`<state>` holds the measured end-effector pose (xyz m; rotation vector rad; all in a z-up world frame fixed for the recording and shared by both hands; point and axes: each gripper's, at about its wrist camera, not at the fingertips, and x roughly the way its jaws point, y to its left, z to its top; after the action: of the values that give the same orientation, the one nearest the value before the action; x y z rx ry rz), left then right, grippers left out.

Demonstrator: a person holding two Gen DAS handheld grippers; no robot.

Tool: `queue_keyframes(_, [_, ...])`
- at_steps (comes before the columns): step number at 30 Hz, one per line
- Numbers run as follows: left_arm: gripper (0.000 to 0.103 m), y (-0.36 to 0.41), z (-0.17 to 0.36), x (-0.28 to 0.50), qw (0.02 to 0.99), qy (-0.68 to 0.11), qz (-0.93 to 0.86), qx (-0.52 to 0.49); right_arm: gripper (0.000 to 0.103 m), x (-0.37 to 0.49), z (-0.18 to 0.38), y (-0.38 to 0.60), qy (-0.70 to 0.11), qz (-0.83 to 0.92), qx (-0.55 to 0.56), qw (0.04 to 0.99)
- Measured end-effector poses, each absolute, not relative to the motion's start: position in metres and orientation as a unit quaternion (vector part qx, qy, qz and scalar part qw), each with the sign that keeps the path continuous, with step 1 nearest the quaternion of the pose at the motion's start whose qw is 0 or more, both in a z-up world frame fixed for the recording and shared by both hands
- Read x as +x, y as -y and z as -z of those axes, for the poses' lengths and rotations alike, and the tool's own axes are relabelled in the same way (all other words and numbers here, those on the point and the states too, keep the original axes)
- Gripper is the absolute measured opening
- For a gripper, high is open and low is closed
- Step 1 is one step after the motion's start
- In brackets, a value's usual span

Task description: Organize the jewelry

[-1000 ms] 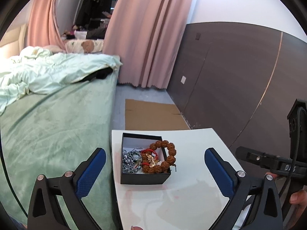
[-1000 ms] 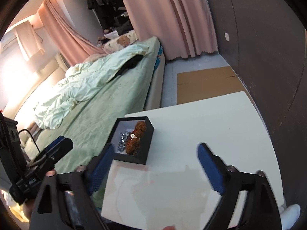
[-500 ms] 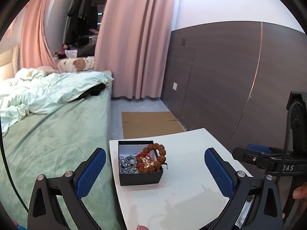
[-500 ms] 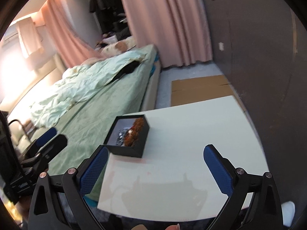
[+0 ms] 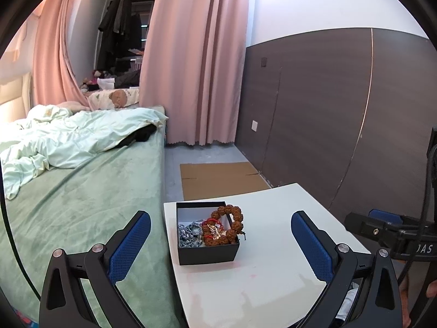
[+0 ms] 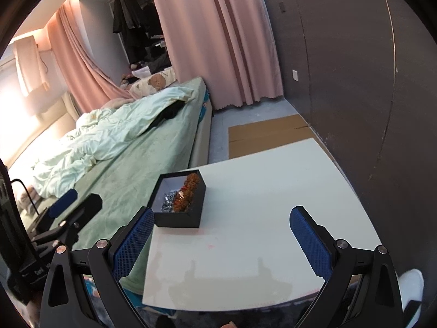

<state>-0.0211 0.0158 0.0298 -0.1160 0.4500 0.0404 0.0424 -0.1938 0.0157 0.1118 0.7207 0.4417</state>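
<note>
Jewelry fills a small square black box [image 5: 207, 248] at the left edge of a smooth white bench [image 5: 267, 278]: knobbly brown wooden bead bracelet [image 5: 229, 227] leaning on its right wall, silver chain [image 5: 188, 235] heaped beside it. Left gripper [image 5: 218, 246] and right gripper [image 6: 221, 235] hover spread wide, empty, blue textured pads. Green velvety bed [image 5: 82, 205] adjoins.

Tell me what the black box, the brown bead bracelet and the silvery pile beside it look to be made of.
Black box: probably matte card or rigid paperboard; flat dull walls, sharp corners, pale lining.
Brown bead bracelet: likely carved seed or wood; rough, knobbly, unpolished beads, leaning on the box's right wall.
Silvery pile: seemingly metal chain; grey glinting links, too small to confirm.
</note>
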Motion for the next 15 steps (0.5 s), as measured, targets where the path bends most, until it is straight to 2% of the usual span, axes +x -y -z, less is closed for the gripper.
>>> queue_keyframes(15, [0.102, -0.0212, -0.0300, -0.0235, 0.972, -0.221, -0.024, -0.075, 0.100, 0.0374, -0.0152, 0.1893, -0.351, -0.199, 0.034, 0.914])
